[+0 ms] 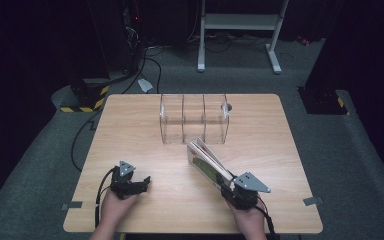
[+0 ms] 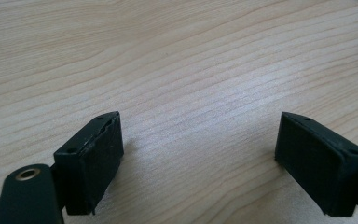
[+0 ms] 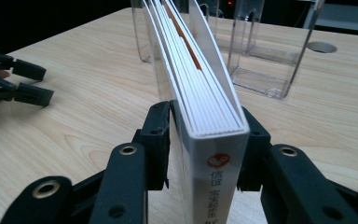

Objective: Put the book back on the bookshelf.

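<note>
A white paperback book point(image 3: 214, 116) stands on edge in the right gripper point(image 3: 209, 140), its glossy spine toward the camera, a round orange mark and dark printed characters on it. In the right gripper view the two black jaws bracket the book near the spine; the right pad seems to lie against the cover, while a thin gap shows by the left pad, so how firm the clamp is I cannot tell for sure. The page block is ridged into thin white signatures, and an orange strip shows between the leaves farther along.

In the high view the book point(image 1: 207, 161) slants from the right gripper point(image 1: 226, 186), near the table's front edge right of centre, up toward a clear acrylic organizer point(image 1: 194, 119). That organizer is a box of see-through panels parted into three upright slots, with rounded top corners, standing at the middle of the far edge. The book's far corner is near its front wall.

The table point(image 1: 140, 130) is pale wood-grain laminate, matte, with fine streaks running across it.

The left gripper point(image 2: 198, 154) rests low near the front left corner, its flat rubbery pads spread wide with only bare tabletop between them.
</note>
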Demonstrator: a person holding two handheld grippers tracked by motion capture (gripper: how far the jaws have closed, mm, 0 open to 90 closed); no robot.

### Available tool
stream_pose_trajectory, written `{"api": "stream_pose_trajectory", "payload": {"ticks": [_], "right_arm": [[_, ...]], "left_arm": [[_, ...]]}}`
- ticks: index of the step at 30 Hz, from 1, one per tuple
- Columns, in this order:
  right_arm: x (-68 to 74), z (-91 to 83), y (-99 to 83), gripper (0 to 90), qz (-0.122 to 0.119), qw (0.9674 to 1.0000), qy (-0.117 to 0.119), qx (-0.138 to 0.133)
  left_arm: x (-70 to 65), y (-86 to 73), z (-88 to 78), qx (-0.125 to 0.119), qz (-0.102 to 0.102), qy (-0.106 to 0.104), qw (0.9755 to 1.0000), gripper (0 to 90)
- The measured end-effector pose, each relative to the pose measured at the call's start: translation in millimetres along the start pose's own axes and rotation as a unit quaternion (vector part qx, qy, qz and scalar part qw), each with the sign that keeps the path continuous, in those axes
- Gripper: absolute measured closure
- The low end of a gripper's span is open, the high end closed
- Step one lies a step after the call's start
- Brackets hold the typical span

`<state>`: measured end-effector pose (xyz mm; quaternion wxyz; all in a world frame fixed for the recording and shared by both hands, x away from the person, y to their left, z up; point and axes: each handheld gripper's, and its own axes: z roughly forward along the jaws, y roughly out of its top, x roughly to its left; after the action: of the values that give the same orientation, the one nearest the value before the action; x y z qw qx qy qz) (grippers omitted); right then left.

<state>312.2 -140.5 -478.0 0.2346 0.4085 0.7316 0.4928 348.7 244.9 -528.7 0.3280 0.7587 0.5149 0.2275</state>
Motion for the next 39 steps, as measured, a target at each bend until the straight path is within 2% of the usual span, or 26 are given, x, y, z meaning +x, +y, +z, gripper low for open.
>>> {"api": "stream_pose_trajectory", "payload": {"ticks": [3, 9, 14, 23, 24, 31, 39], "right_arm": [[-0.5, 0.5, 1.1, 61.7, 0.011, 0.9999, -0.001, 0.003], [1.8, 0.8, 2.1, 58.7, 0.007, 0.9999, -0.012, 0.005], [1.7, 2.0, 3.1, 59.0, 0.009, 0.9999, -0.009, 0.008], [4.0, 1.1, 3.3, 72.4, 0.002, 1.0000, -0.002, 0.007], [4.9, 0.9, 3.2, 73.5, -0.002, 0.9999, -0.008, 0.007], [4.7, 0.5, 3.2, 74.5, -0.005, 0.9999, -0.009, 0.007], [-0.1, -0.1, 3.4, 75.0, 0.002, 1.0000, 0.001, 0.005]], "left_arm": [[0.0, 0.0, 0.0, 0.000, 0.000, 0.000, 1.0000, 15.3], [0.0, 0.0, 0.0, 0.000, 0.001, 0.000, 1.0000, 15.4], [0.0, 0.0, 0.0, 0.000, 0.001, 0.000, 1.0000, 15.5], [-0.4, -0.2, -0.1, -0.002, 0.001, -0.001, 1.0000, 15.9], [-0.5, -0.2, -0.2, -0.002, 0.001, -0.001, 1.0000, 16.5], [-0.4, -0.2, -0.1, -0.003, 0.002, -0.002, 1.0000, 16.9], [-0.9, 0.0, 0.0, -0.002, 0.001, 0.000, 1.0000, 16.9]]}}
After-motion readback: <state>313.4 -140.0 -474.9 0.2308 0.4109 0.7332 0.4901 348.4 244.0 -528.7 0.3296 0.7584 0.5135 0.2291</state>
